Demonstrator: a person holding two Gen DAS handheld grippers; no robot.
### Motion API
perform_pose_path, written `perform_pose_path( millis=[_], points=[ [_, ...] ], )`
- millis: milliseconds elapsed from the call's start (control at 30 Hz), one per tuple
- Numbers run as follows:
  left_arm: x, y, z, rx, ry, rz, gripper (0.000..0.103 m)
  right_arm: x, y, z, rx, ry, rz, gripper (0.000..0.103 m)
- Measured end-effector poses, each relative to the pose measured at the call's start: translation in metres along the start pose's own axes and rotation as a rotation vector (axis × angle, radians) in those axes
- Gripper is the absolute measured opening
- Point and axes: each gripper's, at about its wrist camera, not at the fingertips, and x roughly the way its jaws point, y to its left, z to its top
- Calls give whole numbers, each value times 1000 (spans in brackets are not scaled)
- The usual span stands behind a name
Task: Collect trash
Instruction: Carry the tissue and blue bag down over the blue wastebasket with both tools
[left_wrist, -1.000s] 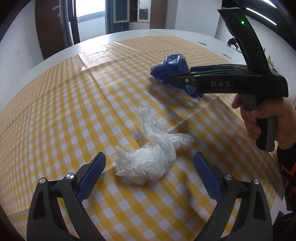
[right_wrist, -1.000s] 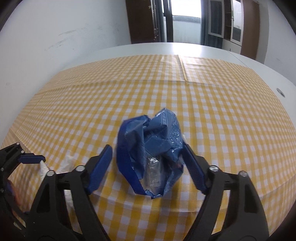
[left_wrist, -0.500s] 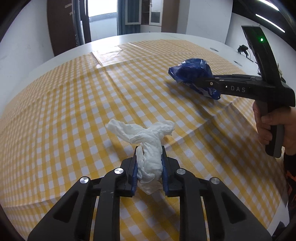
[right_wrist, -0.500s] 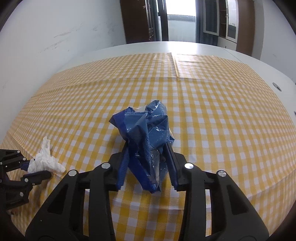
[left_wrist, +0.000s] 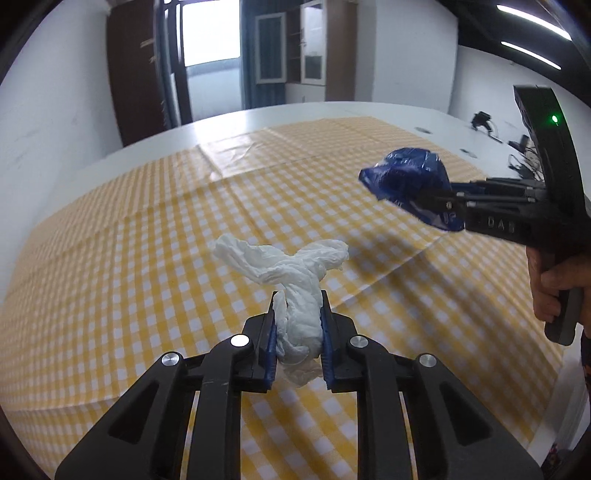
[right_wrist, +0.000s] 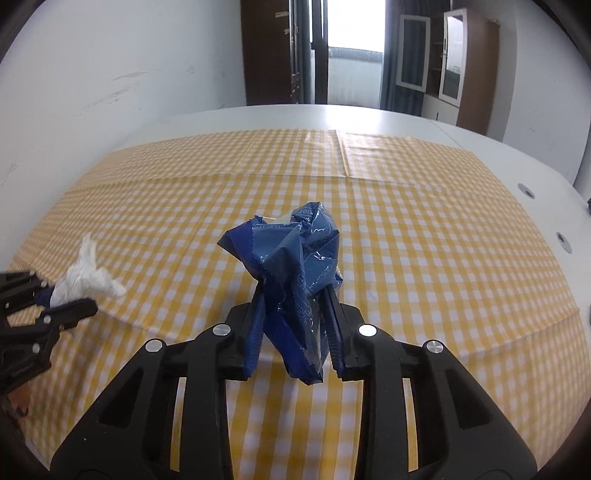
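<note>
The left gripper (left_wrist: 298, 314) pinches a crumpled white tissue (left_wrist: 295, 291) between its blue pads, and the tissue's loose ends spread above them. The right gripper (right_wrist: 295, 306) is closing its jaws on a crumpled blue wrapper (right_wrist: 291, 266), which its pads already press. Both pieces of trash are held above the yellow checked tablecloth (right_wrist: 424, 240), which covers a white table (right_wrist: 369, 118). A hand (left_wrist: 550, 291) holds the right gripper's handle.

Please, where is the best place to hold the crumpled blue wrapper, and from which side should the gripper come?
Grip the blue wrapper across its narrow lower waist, coming from below and behind, as the right gripper does while closing on it. The wider crumpled top bulges above the pads, so it probably cannot slip down.
</note>
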Motion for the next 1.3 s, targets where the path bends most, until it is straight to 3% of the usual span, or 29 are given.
perform_pose_path(
  millis=[100, 300, 600, 833, 1300],
  points=[
    [-11, -6, 2, -38, -6, 16, 17, -28, -1, -20, 26, -15, 27, 28],
    [-64, -46, -20, 8, -17, 20, 17, -90, 2, -60, 26, -53, 55, 28],
    [-132, -75, -101, -131, -46, -32, 17, -149, 28, -114, 37, -101, 132, 28],
    [-188, -97, -156, -221, -124, -74, 17, -199, 54, -169, 13, -150, 193, 28],
    [-228, -145, -240, -247, -104, -85, 17, -259, 82, -279, -22, -131, 285, 28]
  ],
)
